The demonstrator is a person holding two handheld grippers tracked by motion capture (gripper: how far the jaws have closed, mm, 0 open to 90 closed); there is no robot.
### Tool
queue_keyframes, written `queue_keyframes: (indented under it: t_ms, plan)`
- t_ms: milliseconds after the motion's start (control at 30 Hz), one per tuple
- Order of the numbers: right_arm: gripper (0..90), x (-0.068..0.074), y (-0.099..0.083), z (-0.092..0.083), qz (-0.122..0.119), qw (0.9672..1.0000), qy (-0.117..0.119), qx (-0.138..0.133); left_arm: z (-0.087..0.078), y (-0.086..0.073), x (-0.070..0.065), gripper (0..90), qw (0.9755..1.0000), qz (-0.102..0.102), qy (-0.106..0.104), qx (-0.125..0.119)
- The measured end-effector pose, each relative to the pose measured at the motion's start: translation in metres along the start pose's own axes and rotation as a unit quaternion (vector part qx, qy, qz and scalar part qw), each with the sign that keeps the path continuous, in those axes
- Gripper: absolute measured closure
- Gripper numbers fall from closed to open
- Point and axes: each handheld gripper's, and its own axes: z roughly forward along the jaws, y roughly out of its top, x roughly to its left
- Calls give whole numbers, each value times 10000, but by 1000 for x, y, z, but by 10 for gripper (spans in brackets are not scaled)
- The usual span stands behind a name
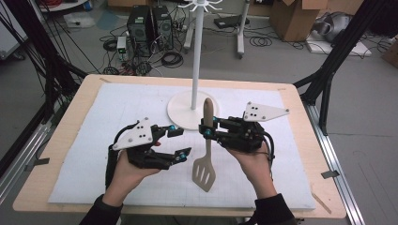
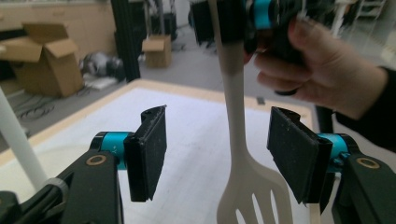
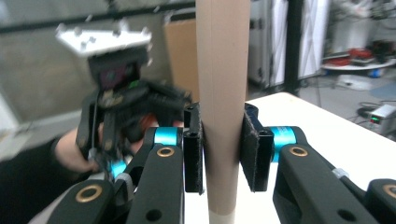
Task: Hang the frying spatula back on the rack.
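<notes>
One spatula [image 1: 205, 154], one white stand [image 1: 193, 93], two tools: left [image 1: 180, 142], right [image 1: 207, 129].

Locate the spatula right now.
In the high view the spatula hangs upright right of centre, its handle clamped in the right gripper, slotted blade down just off the white mat, in front of the stand's round base.

Spatula [image 1: 204, 168]: beige plastic, slotted blade, brown handle. Pose: upright, handle uppermost, blade hanging down over the white mat on the tabletop [image 1: 300, 187]. State: clamped at the handle by the right tool [image 1: 207, 130]; blade hangs free between the pads of the parted left tool [image 2: 217, 151].
</notes>
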Motion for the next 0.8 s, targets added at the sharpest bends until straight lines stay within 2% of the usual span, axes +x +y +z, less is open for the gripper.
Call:
queue_keyframes:
  t_ms: [33, 67, 100, 167, 233, 267, 300, 333, 367, 433, 467, 533, 600, 633, 667, 733, 767, 800]
  plan:
    - [733, 1, 2, 1, -62, 9999, 89, 75, 0, 0, 0, 359, 10000, 0, 0, 0]
    - [733, 1, 3, 2, -97, 9998, 146, 89, -2, 0, 2, 338, 9997, -39, -216, 76]
    - [733, 1, 5, 2, -89, 9997, 233, 77, -2, 0, 2, 326, 9997, -39, -216, 76]
    - [733, 0, 6, 2, -82, 9991, 405, 14, -3, 0, 4, 305, 9988, -66, -477, 41]
    - [733, -2, 8, 1, -38, 9973, 736, -39, -4, 0, 6, 285, 9973, -146, -724, -38]
    - [733, -2, 8, 1, -38, 9973, 736, -39, -4, 0, 6, 277, 9973, -146, -724, -38]
    - [733, -4, 9, 2, -7, 9943, 1066, -87, -2, 0, 7, 277, 9951, -184, -962, -90]
    - [733, -5, 9, 2, -9, 9933, 1150, -97, -2, 0, 7, 277, 9951, -184, -962, -90]
    - [733, -5, 10, 2, 0, 9920, 1256, -117, 1, 2, 6, 276, 9935, -162, -1129, -36]
    - [734, -6, 10, 4, -31, 9892, 1456, -139, 5, 5, 6, 283, 9921, -144, -1242, -46]
    - [734, -6, 10, 4, -31, 9892, 1456, -139, 5, 5, 6, 287, 9921, -144, -1242, -46]
    - [733, -4, 12, 7, -93, 9871, 1593, -109, 13, 10, 6, 312, 9895, -106, -1437, -75]
    - [734, -4, 13, 8, -106, 9861, 1657, -94, 16, 11, 6, 327, 9888, -86, -1487, -93]
    - [734, -1, 14, 10, -149, 9836, 1793, -80, 21, 13, 6, 341, 9864, -75, -1637, -147]
    - [734, -1, 15, 10, -167, 9830, 1826, -72, 24, 14, 6, 347, 9848, -33, -1730, -179]
    - [734, 1, 16, 12, -227, 9807, 1940, -89, 26, 15, 5, 374, 9829, 52, -1823, -257]
    - [733, 1, 16, 12, -231, 9800, 1977, -80, 26, 15, 5, 404, 9829, 52, -1823, -257]
    - [733, 1, 16, 12, -231, 9800, 1977, -80, 28, 16, 4, 404, 9814, 111, -1899, -246]
